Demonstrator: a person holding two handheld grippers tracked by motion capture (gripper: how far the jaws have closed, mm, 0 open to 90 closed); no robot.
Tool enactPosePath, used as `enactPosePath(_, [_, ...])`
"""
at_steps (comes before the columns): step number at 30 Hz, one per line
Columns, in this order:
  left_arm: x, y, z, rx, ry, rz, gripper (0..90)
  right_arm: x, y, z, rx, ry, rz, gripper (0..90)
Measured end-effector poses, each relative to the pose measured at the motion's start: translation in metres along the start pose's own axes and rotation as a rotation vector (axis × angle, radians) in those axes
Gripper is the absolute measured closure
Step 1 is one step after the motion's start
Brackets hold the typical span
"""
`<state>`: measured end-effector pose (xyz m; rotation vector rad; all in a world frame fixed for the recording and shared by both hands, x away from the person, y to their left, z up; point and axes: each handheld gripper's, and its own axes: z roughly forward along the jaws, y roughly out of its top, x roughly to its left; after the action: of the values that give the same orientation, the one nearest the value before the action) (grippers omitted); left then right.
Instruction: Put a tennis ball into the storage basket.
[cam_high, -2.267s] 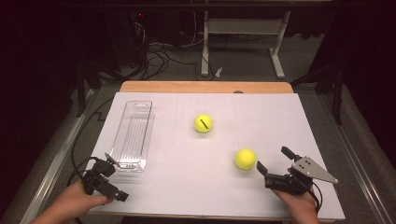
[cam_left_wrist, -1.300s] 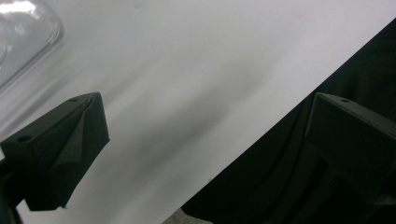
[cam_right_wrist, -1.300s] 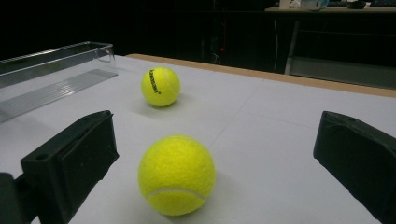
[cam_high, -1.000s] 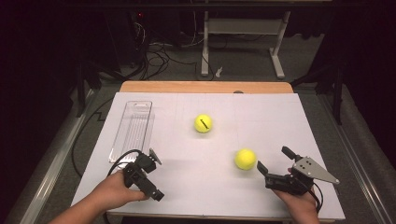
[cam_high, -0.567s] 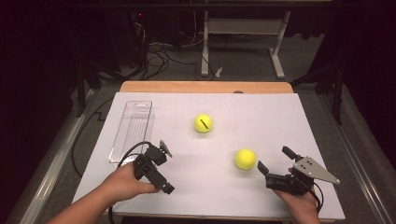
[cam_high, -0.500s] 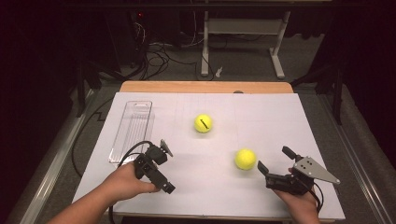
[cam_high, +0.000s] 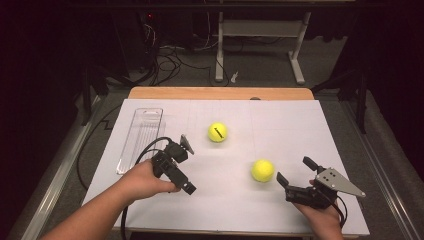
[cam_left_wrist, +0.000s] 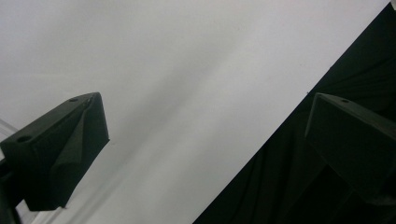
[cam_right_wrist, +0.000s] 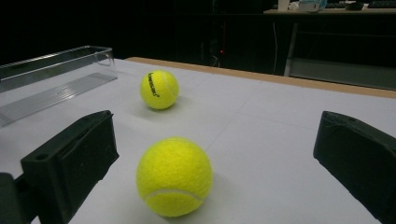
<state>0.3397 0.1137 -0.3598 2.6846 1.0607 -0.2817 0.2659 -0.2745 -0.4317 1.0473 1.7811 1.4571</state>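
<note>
My right gripper rests at the near right of the table, jaws spread wide and empty. The near ball lies just ahead of it and a little to its left, apart from both jaws; in the right gripper view it sits between them, closer to the left jaw. Judged step: closing in on this ball. To do it well I should push forward until the ball's widest part is level with the pads, centre it, then close gently, since a round ball will roll off if 1 jaw touches first.

My left gripper is held above the table, tilted, jaws wide apart with nothing between them. The left gripper view shows bare white surface beyond it.

The 2nd ball lies well ahead of the left gripper, to its right, black lettering showing.

Materials: both balls are yellow felt, fuzzy, spherical, with pale seams. The tray, just left of the left gripper, is clear rigid plastic, long, narrow, ribbed on its floor, empty. The table cover is smooth matt white.
</note>
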Motion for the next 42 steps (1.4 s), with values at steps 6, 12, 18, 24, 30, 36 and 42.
enactPosePath(6, [0.007, 0.01, -0.001, -0.004, 0.003, -0.012, 0.6, -0.001, 0.0, 0.0, 0.0, -0.001, 0.003, 0.1])
enactPosePath(12, [0.008, 0.022, -0.004, -0.037, 0.017, -0.014, 0.7, -0.001, 0.0, -0.001, -0.003, -0.002, 0.004, 0.1])
enactPosePath(18, [0.007, 0.038, -0.011, -0.048, 0.05, -0.013, 0.6, -0.001, 0.0, -0.001, -0.003, -0.002, 0.004, 0.1])
enactPosePath(24, [0.009, 0.049, -0.016, -0.071, 0.055, -0.022, 0.7, -0.002, 0.0, -0.001, -0.004, -0.001, 0.005, 0.1])
enactPosePath(30, [0.016, 0.062, -0.019, -0.086, 0.072, -0.035, 0.6, -0.003, 0.0, -0.002, -0.005, -0.002, 0.009, 0.1])
enactPosePath(36, [0.033, 0.075, -0.015, -0.152, 0.07, -0.089, 0.6, -0.003, 0.0, -0.002, -0.006, -0.003, 0.012, 0.1])
enactPosePath(42, [0.038, 0.082, -0.005, -0.172, 0.062, -0.102, 0.6, -0.004, 0.0, -0.002, -0.007, -0.003, 0.015, 0.1])
